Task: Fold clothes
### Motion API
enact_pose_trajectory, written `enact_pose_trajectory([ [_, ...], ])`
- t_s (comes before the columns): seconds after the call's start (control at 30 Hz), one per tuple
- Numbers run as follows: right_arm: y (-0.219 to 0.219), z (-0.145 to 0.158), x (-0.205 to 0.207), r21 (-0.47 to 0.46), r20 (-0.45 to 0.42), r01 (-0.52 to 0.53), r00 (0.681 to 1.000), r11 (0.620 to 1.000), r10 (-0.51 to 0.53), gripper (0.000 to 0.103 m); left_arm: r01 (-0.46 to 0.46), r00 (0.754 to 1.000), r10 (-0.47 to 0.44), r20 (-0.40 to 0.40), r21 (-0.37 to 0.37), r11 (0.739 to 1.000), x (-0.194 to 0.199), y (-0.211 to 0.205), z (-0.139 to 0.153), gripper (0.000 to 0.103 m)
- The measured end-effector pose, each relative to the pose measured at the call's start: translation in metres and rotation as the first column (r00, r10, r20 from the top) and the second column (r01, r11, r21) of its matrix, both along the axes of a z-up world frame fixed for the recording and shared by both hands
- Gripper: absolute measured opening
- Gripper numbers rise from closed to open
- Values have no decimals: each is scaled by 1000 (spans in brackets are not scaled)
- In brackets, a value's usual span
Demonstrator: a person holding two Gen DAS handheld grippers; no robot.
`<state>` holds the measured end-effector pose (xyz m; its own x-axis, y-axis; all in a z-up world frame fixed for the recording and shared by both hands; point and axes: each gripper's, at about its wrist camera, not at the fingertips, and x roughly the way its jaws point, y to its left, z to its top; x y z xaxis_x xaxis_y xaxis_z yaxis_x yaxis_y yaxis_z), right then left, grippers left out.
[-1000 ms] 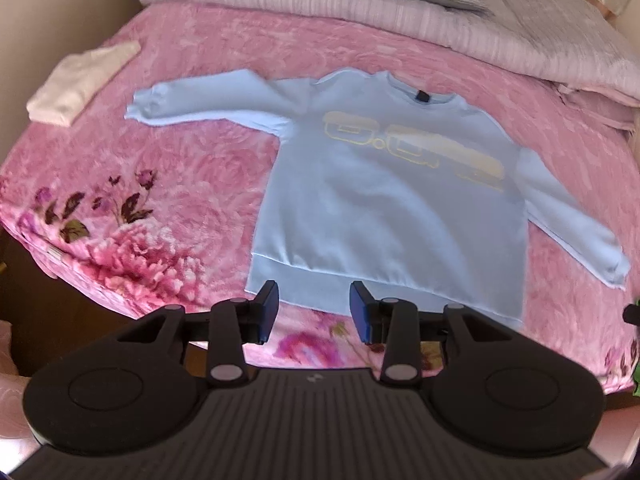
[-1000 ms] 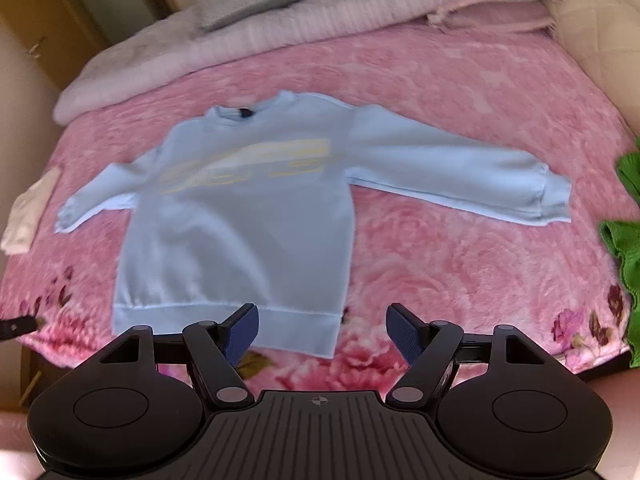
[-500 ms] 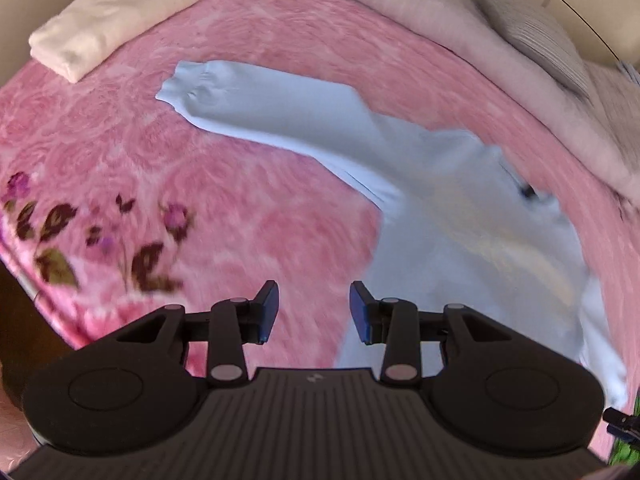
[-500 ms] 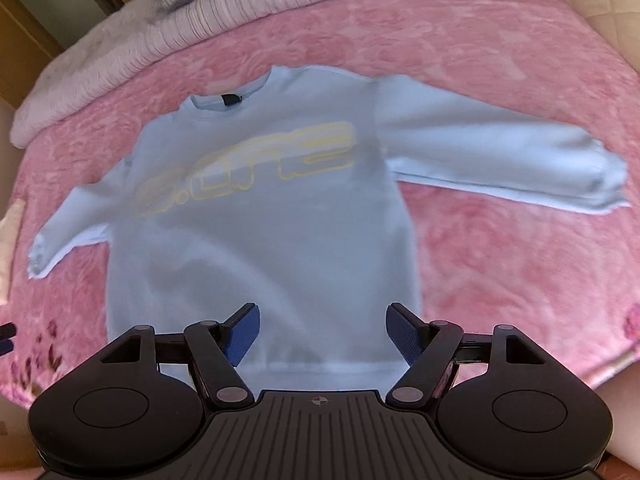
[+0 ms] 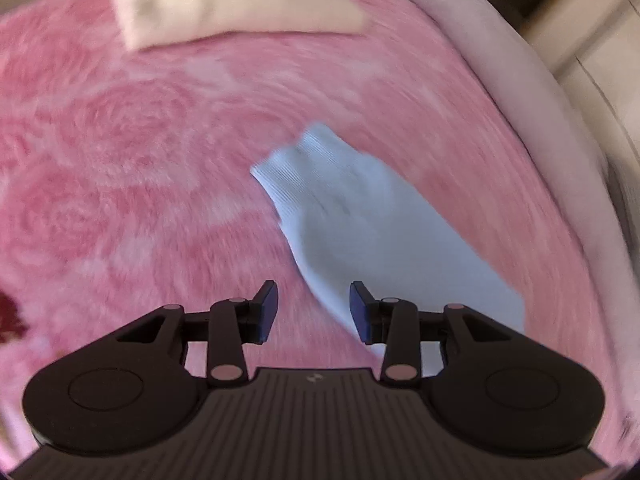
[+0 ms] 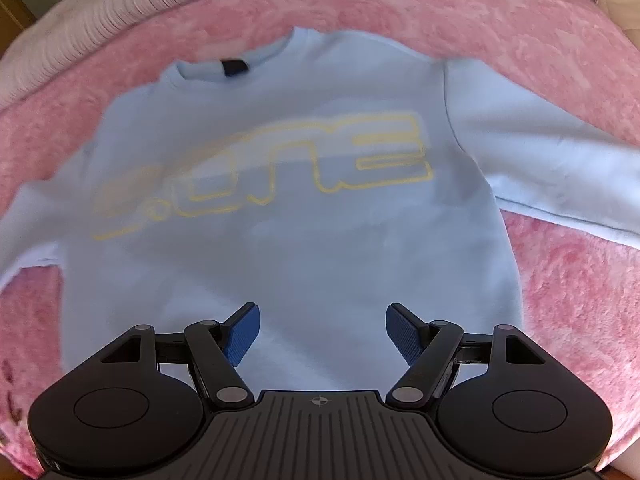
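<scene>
A light blue sweatshirt (image 6: 288, 240) with yellow outlined lettering lies flat, front up, on a pink blanket (image 6: 560, 280). Its neck is at the far side and both sleeves spread out sideways. My right gripper (image 6: 322, 334) is open and empty, low over the lower middle of the sweatshirt body. In the left wrist view I see the sweatshirt's sleeve (image 5: 360, 220), with its ribbed cuff at the far end. My left gripper (image 5: 313, 312) is open and empty, just above the sleeve's near edge. The view is blurred by motion.
A folded cream garment (image 5: 224, 4) lies on the blanket (image 5: 120, 160) beyond the cuff. A pale striped quilt (image 6: 120, 12) runs along the far side of the bed. A pale bed edge (image 5: 540, 100) curves at the right of the left wrist view.
My left gripper has swung left and dropped close over the sleeve and cuff. My right gripper has moved forward and lower over the sweatshirt body. Both stay open.
</scene>
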<state>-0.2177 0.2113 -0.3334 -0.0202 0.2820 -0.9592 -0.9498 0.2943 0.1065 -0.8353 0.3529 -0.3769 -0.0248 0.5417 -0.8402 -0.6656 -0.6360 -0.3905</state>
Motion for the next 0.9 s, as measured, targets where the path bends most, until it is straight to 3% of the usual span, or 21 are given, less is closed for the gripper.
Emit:
enact_pose_trajectory([
  [0.1, 2, -14, 6, -24, 26, 21, 999, 999, -20, 74, -93, 992, 90, 84, 30, 995, -16, 7, -22, 35],
  [0.2, 3, -24, 16, -43, 46, 43, 998, 998, -41, 74, -159, 980, 149, 132, 66, 985, -25, 11, -37, 26],
  [0.23, 2, -26, 19, -45, 49, 48, 998, 998, -46, 74, -154, 982, 144, 122, 77, 985, -24, 13, -37, 4],
  [0.33, -1, -27, 27, -44, 51, 55, 997, 998, -52, 74, -75, 997, 75, -2, 120, 990, -3, 21, -14, 2],
  [0.4, -3, -24, 32, -30, 54, 59, 997, 998, -57, 74, 72, 991, -49, -121, 194, 978, 32, 26, 20, 2],
  [0.43, -3, -22, 36, -23, 54, 64, 997, 998, -62, 74, 158, 979, -121, -166, 232, 960, 54, 28, 39, 2],
  [0.47, -4, -20, 39, -15, 53, 71, 996, 997, -70, 74, 245, 962, -197, -191, 277, 929, 80, 28, 59, 1],
  [0.57, -3, -12, 55, 20, 44, 99, 994, 995, -100, 74, 474, 881, -423, -214, 401, 784, 168, 15, 106, 1],
  [0.63, 0, -7, 66, 49, 36, 113, 993, 992, -115, 74, 598, 789, -585, -189, 458, 658, 235, 2, 119, 4],
  [0.7, 4, -3, 78, 79, 28, 126, 991, 989, -128, 74, 663, 682, -728, -74, 484, 571, 297, -10, 108, 11],
  [0.73, 6, -2, 84, 93, 23, 132, 991, 987, -135, 74, 684, 634, -773, -15, 479, 551, 326, -15, 95, 12],
  [0.8, 9, -1, 97, 120, 11, 147, 989, 982, -149, 74, 739, 560, -824, 90, 396, 545, 380, -29, 61, 12],
  [0.83, 10, -1, 104, 130, 0, 153, 988, 980, -155, 74, 762, 544, -831, 117, 345, 548, 399, -37, 47, 12],
  [0.9, 12, -2, 119, 141, -35, 165, 986, 976, -162, 74, 793, 546, -829, 121, 246, 558, 422, -55, 28, 11],
])
